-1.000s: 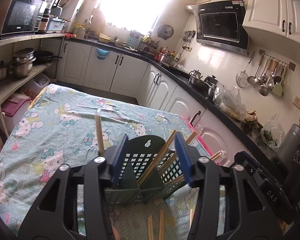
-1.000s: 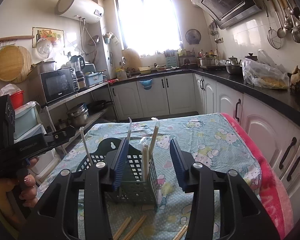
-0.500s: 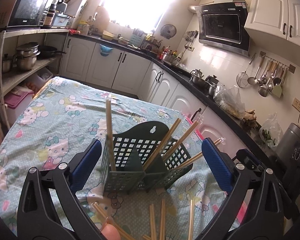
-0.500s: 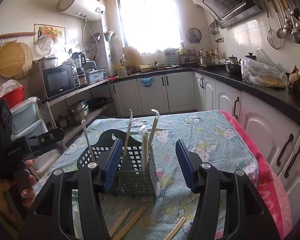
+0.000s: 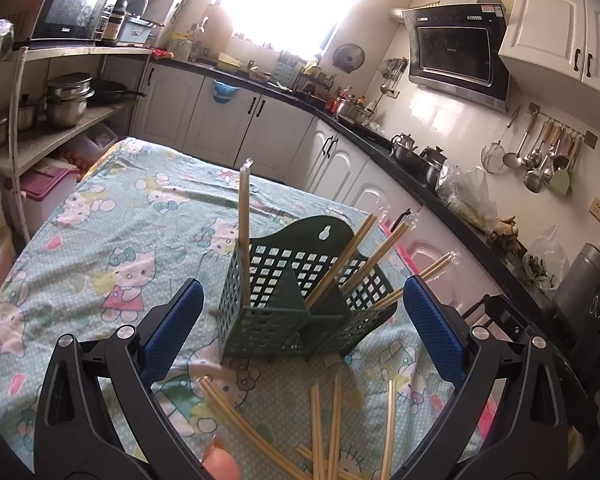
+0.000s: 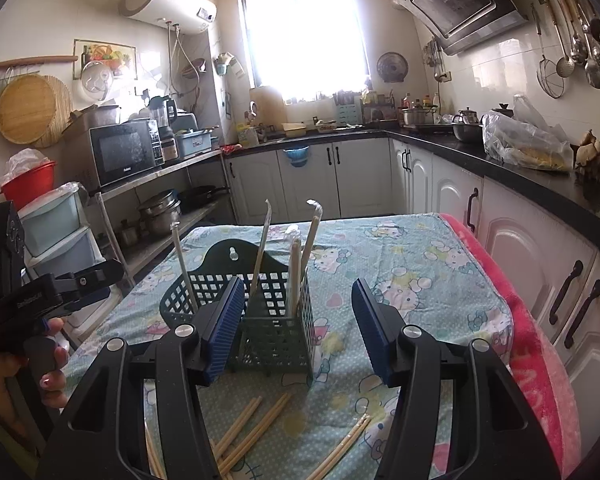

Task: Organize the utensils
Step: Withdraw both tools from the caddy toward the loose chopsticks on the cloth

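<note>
Standing chopstick basket point(image 5: 296, 316), loose chopsticks point(image 5: 328, 420) scattered before it, patterned tablecloth point(image 5: 112, 240)

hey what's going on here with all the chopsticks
A person with a gripper in each hand is sorting chopsticks into a dark green utensil basket on a table with a cartoon cloth. Several wrapped pairs already stand in the basket's compartments. More loose chopsticks lie on the cloth in front of it. The left gripper and the right gripper are both open and hold nothing.
</note>
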{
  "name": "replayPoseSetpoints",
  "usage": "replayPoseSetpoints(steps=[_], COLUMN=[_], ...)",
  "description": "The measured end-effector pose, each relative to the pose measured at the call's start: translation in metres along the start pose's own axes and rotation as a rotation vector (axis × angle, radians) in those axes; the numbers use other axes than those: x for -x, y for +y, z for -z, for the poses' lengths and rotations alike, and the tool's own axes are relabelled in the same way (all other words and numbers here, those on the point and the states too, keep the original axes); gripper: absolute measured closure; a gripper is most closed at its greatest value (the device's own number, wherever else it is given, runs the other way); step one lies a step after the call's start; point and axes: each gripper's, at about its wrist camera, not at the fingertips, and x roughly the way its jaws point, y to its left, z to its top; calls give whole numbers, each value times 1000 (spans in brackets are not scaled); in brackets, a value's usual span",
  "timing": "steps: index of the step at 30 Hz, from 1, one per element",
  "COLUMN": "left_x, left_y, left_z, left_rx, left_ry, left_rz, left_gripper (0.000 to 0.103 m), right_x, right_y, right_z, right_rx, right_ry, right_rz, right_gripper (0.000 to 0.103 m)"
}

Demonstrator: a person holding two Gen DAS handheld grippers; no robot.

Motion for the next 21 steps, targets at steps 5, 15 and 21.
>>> replayPoseSetpoints(steps=[5,15,21], left_x=[1,-2,-6], left_y=[2,7,8], left_z=[7,19,28], left_rx=[3,16,17], left_ry=[16,54,83], left_rz=[-9,-26,-31], left_gripper=[11,11,11], right_x=[1,-3,-6], right_y=[0,-1,-3], right_z=[4,19,31], right_rx=[6,15,21], right_ry=[12,63,98], right_rz=[-4,-5,-6], right_gripper=[49,49,49])
